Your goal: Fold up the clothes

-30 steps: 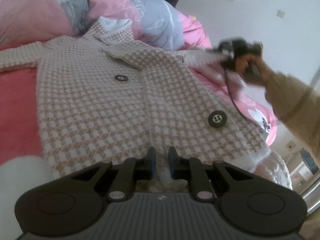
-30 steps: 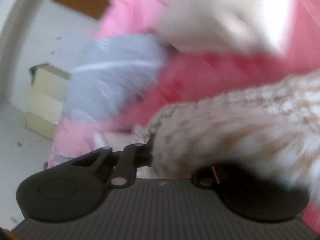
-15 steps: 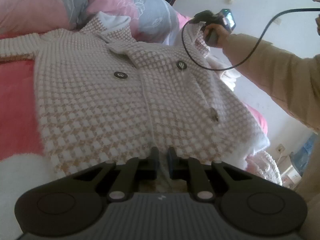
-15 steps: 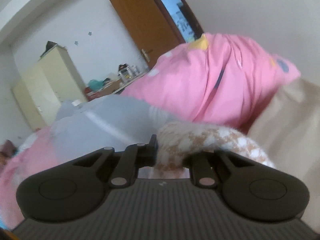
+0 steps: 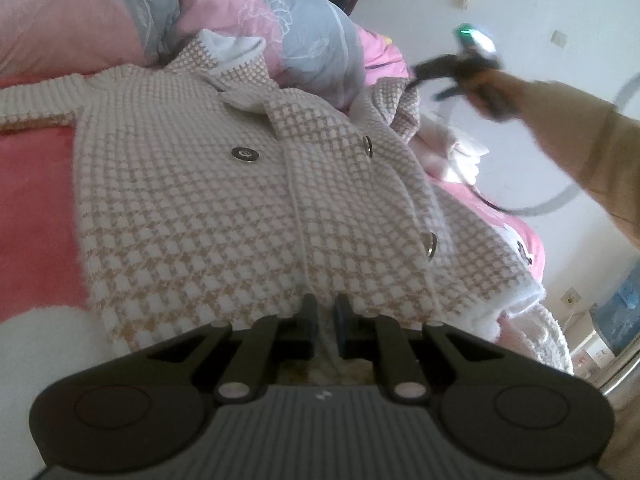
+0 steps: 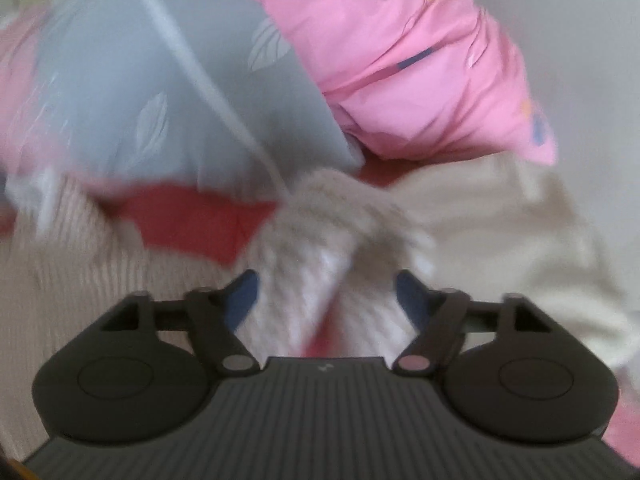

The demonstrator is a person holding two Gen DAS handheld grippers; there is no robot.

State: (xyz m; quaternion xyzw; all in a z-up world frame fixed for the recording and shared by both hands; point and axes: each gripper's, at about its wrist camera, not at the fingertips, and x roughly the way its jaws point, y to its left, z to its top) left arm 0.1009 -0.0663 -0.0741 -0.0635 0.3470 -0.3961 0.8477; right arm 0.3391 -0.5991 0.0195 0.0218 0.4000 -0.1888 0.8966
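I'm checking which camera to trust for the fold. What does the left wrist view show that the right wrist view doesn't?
Only the left wrist view shows the checked coat laid out whole, its buttons, the person's sleeve, and the left hand-held gripper shut on the hem.

Only the right wrist view shows the right hand-held gripper up close, jaws apart after just opening, with blurred checked fabric between the pads but not pinched.

Both show the coat, the pink and grey bedding and the red blanket.
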